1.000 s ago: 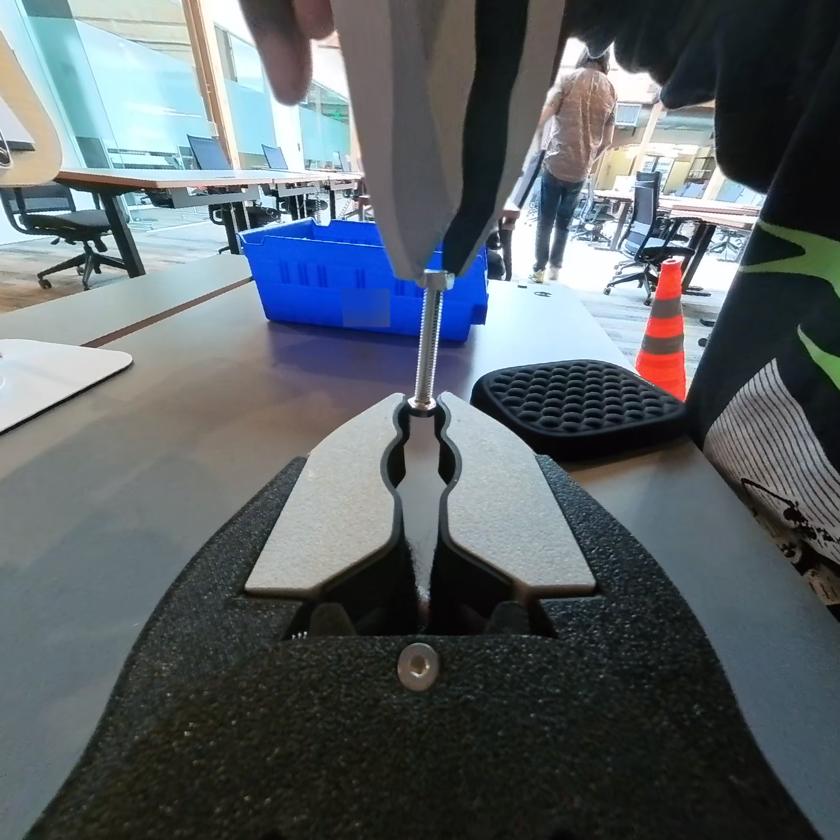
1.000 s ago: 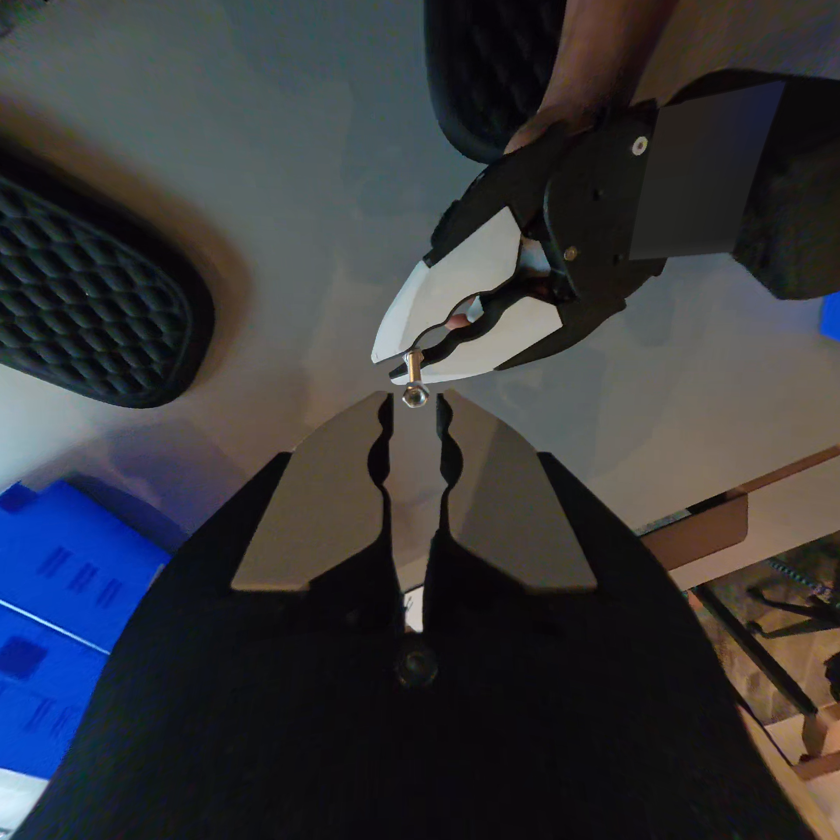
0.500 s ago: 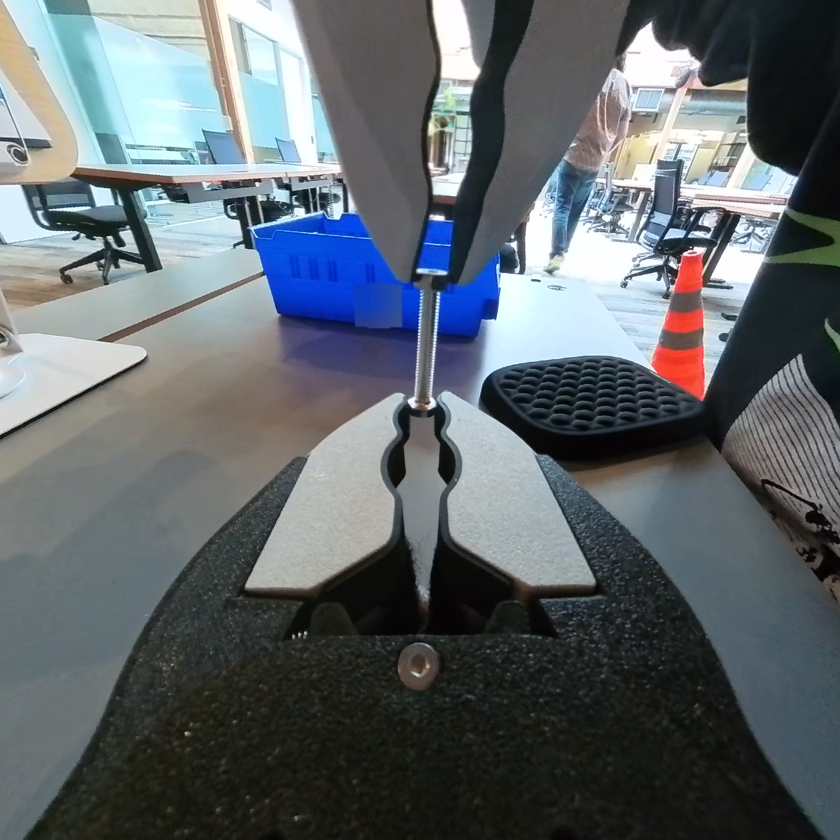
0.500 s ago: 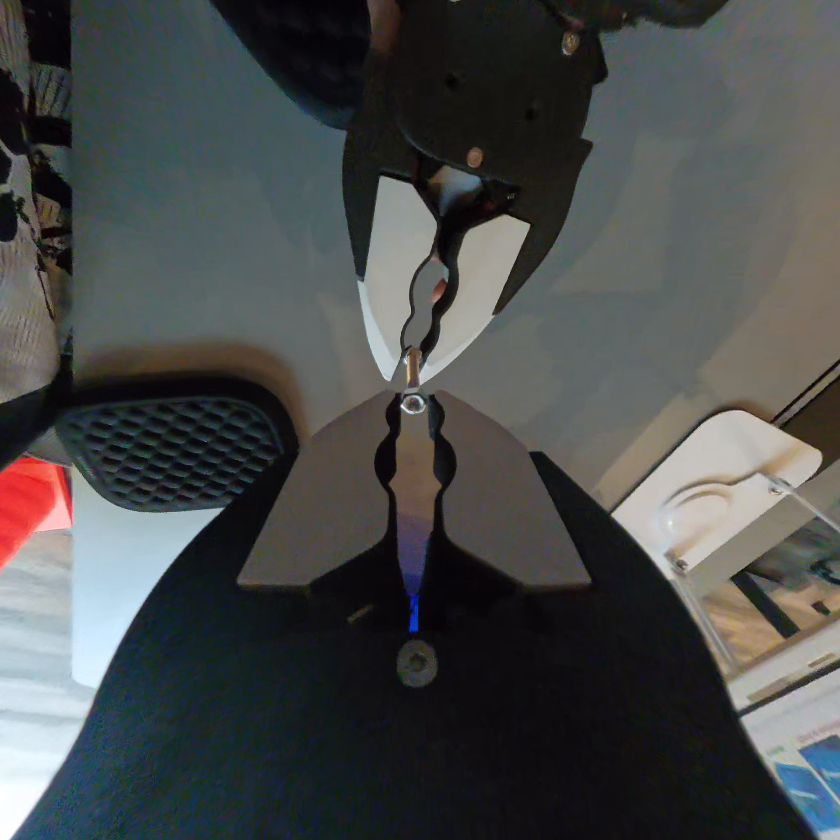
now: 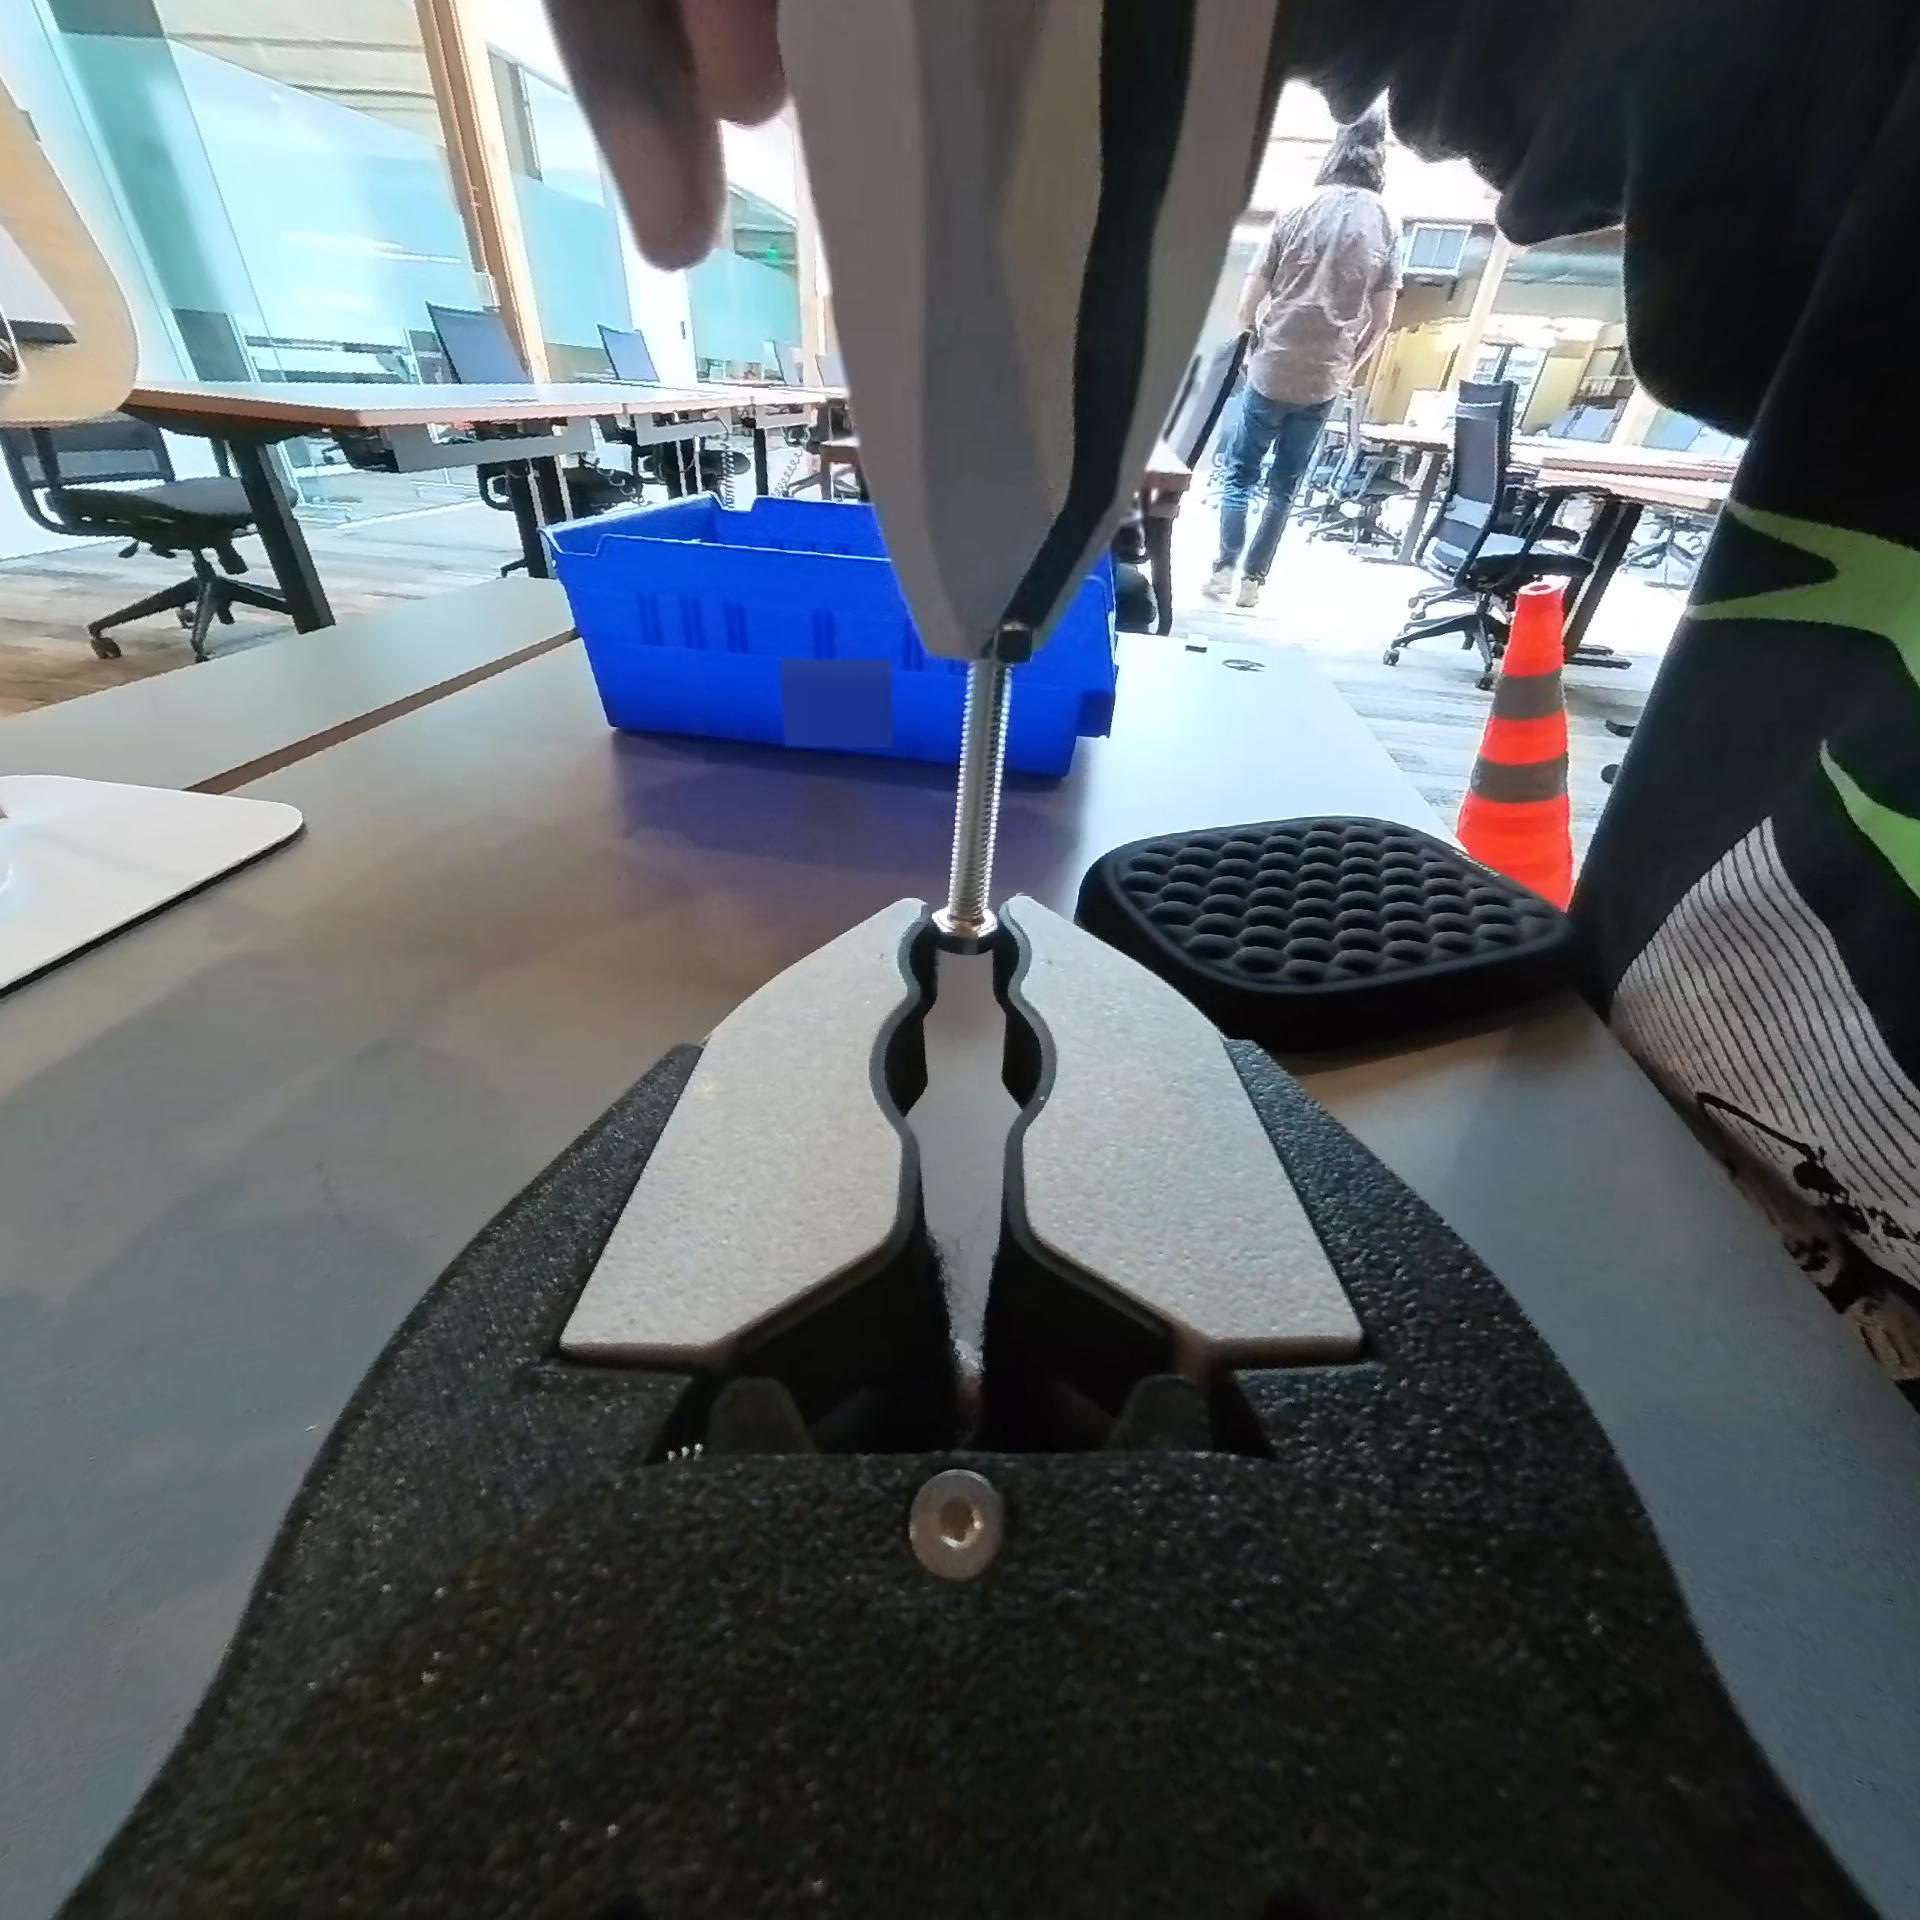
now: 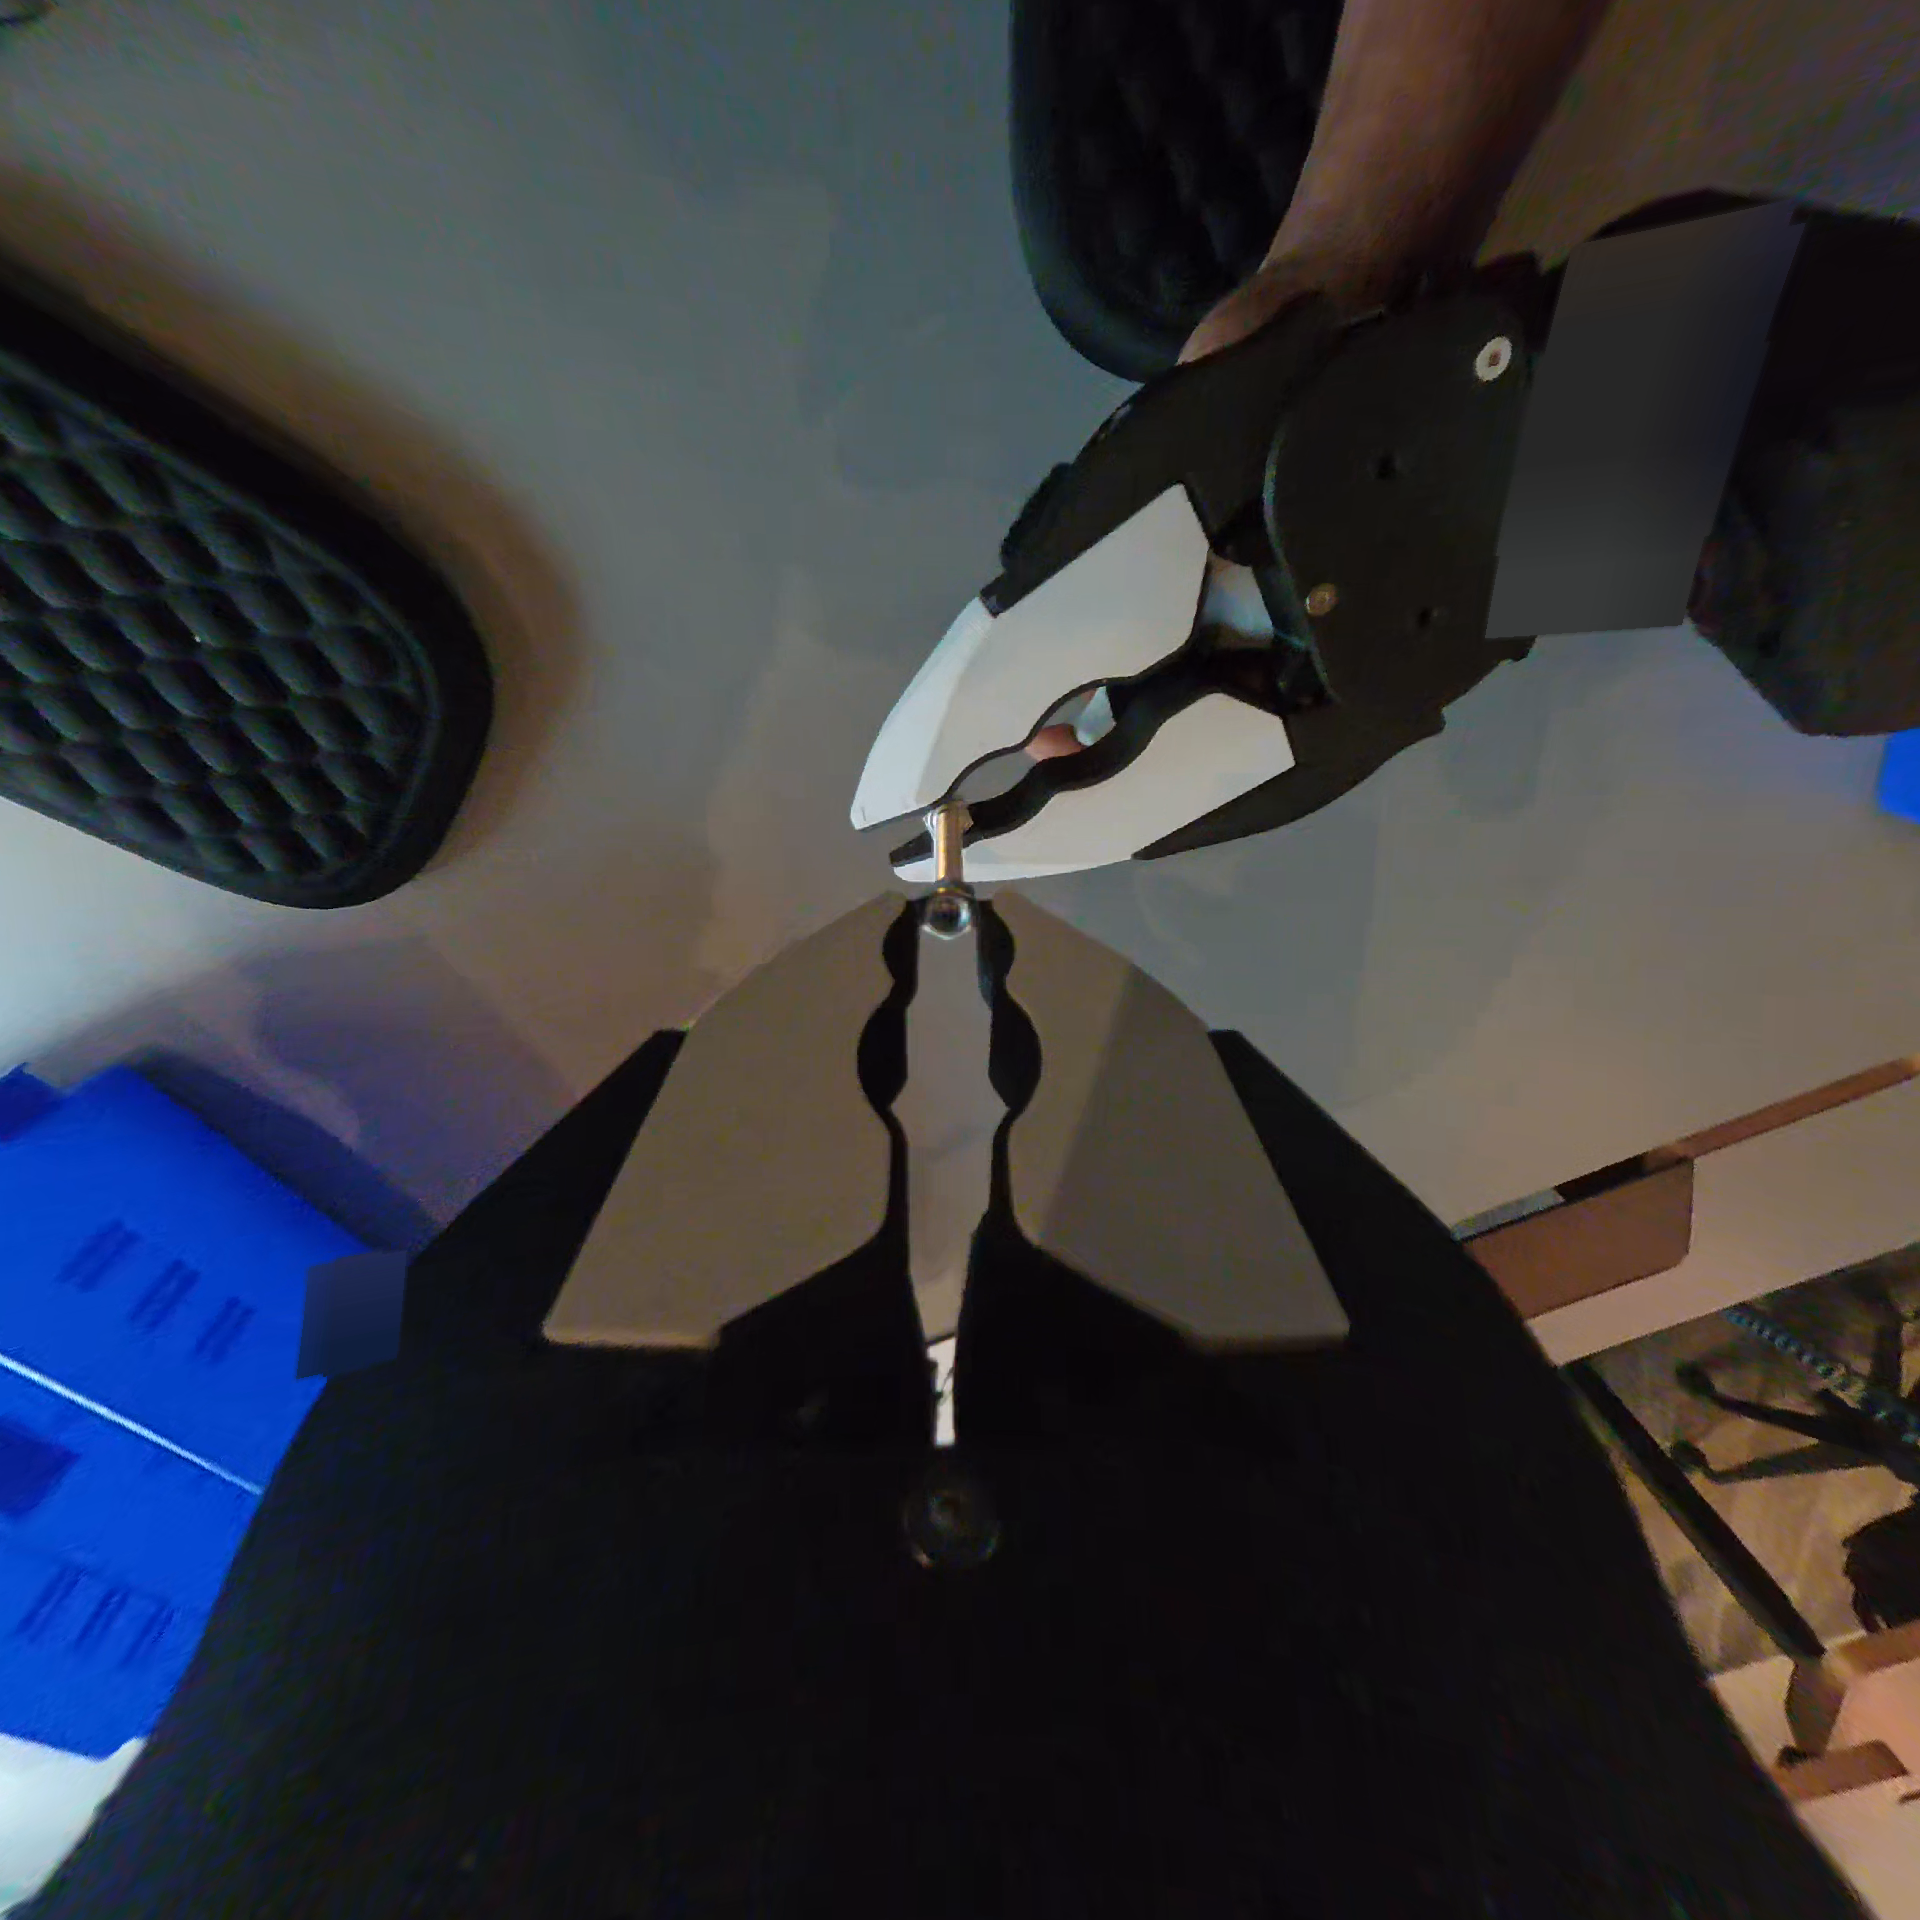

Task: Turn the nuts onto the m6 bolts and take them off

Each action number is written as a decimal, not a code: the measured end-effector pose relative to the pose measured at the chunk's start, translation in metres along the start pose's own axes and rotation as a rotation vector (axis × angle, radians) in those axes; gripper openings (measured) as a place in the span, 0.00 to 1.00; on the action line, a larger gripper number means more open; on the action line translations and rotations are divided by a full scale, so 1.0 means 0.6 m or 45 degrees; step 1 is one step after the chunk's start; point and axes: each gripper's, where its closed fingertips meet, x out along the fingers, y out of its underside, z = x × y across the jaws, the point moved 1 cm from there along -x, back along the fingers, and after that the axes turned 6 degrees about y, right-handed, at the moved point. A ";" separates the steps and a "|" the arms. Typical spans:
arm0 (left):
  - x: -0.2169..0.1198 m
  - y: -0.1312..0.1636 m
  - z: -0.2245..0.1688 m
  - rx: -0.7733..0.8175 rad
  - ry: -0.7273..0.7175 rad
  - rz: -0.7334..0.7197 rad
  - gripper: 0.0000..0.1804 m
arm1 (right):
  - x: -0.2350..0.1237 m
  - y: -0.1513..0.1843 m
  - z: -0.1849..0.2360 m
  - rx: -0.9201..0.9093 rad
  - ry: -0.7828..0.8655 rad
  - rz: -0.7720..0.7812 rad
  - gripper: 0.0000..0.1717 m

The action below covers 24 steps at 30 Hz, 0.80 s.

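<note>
bolt: steel bolt standing upright, held clear above the worktop
left tongs: narrow, pinching the bolt's bottom end
right tongs: narrow, closed from above on the top end, on what looks like the nut
feel: light, stiff, slick metal, probably slips easily
grab spot: I'd take the nut by its flats and keep off the threads

Office clutter lying around the desk
A blue bin is sitting far back; a black honeycomb pad is lying right, an orange cone standing beyond.
</note>
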 end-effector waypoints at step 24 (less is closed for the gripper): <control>0.001 0.000 -0.001 0.004 0.007 0.003 0.05 | -0.001 -0.003 0.009 0.039 -0.035 -0.010 0.19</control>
